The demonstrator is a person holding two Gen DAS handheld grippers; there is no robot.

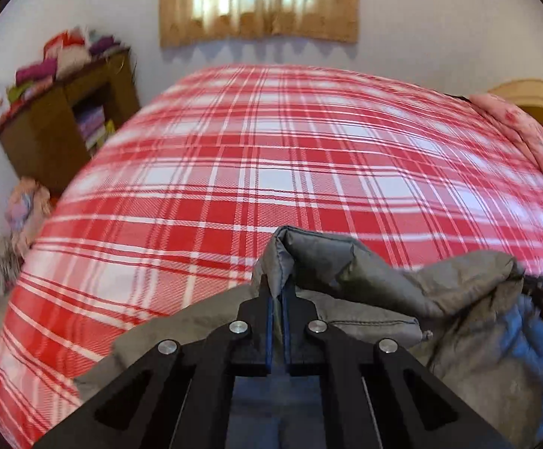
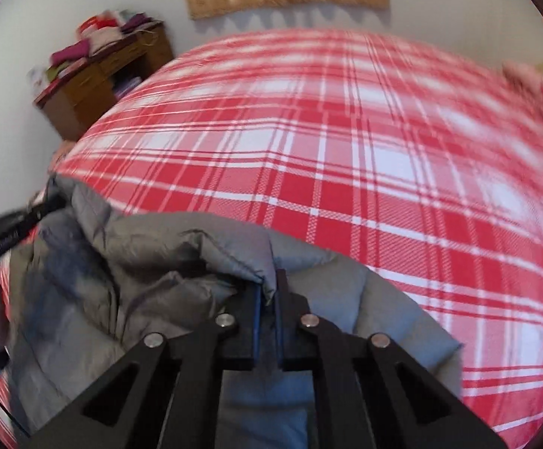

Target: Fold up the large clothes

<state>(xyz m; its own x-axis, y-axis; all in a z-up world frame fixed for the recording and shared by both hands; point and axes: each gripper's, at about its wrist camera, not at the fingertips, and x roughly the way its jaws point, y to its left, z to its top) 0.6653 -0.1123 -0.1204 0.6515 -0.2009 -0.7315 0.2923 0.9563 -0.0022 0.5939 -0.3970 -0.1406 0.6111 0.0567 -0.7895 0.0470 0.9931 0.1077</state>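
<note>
Your left gripper (image 1: 278, 292) has its jaws pinched nearly together on a fold of the grey padded jacket (image 1: 365, 284), the cloth rising in a peak just beyond the fingertips. The rest of the jacket slumps away to the right of those jaws, showing a blue lining (image 1: 526, 340) at the far right.

Your right gripper (image 2: 268, 288) is likewise clamped narrow on a seamed edge of the same jacket (image 2: 140, 262), which bunches up to the left of its jaws and spreads under them; the other gripper (image 2: 17, 224) shows dark at the left edge.

Beyond both sets of jaws the jacket lies on the near part of the red-and-white plaid bedspread (image 1: 271, 149). Farther ahead and to the right is a pink pillow (image 1: 522, 131); ahead left stands a brown cabinet (image 1: 65, 119) piled with folded cloth, and straight ahead a curtained window (image 1: 260, 0).
</note>
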